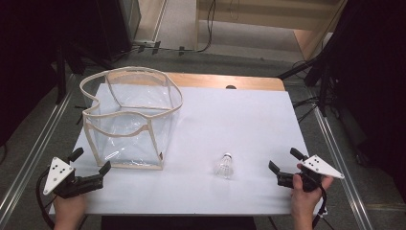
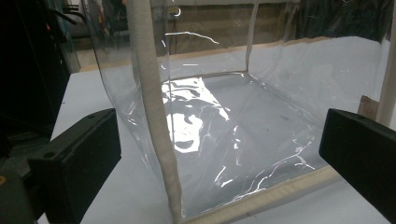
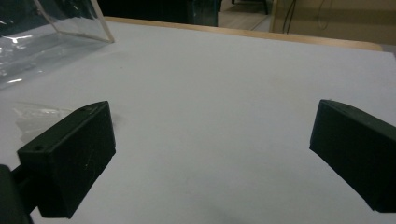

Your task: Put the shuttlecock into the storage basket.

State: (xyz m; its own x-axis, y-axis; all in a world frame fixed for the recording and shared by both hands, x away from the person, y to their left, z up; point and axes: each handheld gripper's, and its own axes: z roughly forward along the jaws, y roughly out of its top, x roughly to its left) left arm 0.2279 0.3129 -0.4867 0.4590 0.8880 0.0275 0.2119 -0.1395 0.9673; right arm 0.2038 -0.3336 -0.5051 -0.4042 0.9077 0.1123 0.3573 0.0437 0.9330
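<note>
clear plastic, the tall bag with cream trim stands at centre left of the high view on the white table. a shuttlecock lies lower centre. the left gripper, lower left, and the right gripper, lower right, both have jaws spread, holding nothing.

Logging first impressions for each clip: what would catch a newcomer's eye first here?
The big clear bag with beige trim stands open at the table's left, empty as far as can be seen. A lone shuttlecock lies on the white surface toward the near right. The left gripper faces the bag's near corner and the right gripper rests to the right of the shuttlecock, both open.
</note>
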